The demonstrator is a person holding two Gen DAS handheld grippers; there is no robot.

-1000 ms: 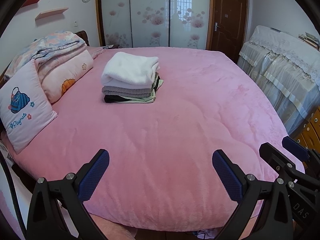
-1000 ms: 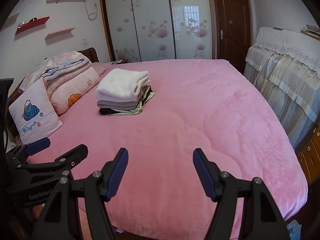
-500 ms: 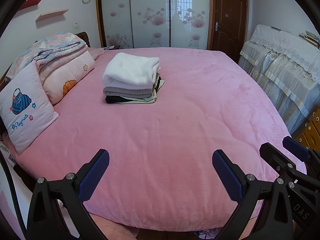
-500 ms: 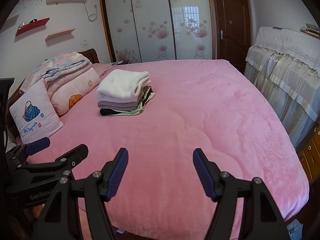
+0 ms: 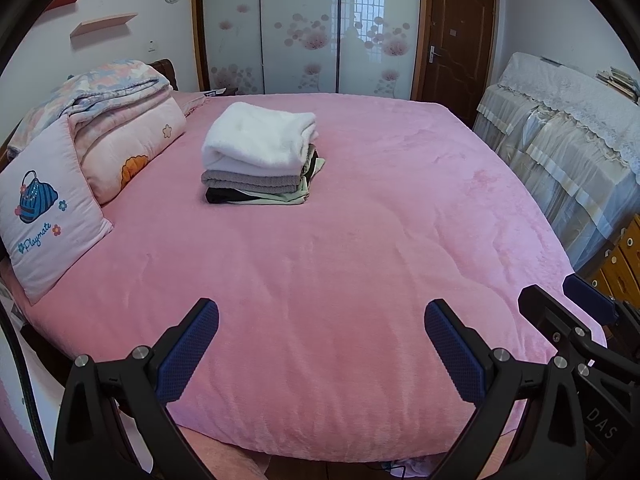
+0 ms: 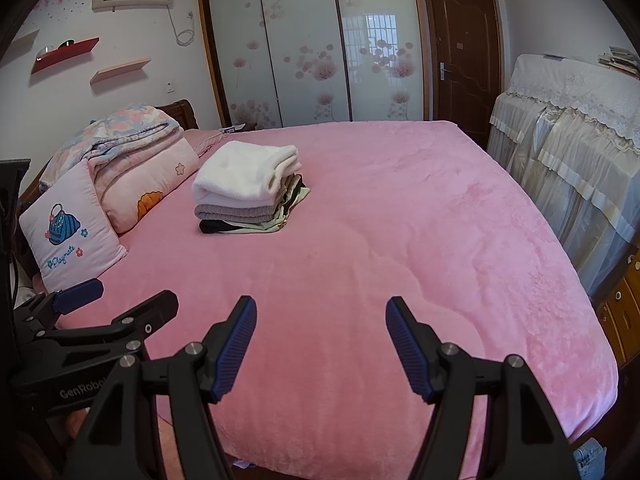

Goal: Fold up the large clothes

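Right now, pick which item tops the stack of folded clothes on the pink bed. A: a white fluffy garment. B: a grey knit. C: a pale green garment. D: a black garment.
A: the white fluffy garment lies on top of the stack, with the grey knit under it and the black garment and pale green garment at the bottom.

A home bedroom: pink-covered bed (image 5: 360,280), pillow (image 5: 44,216) (embroidered), sliding wardrobe (image 5: 304,28).
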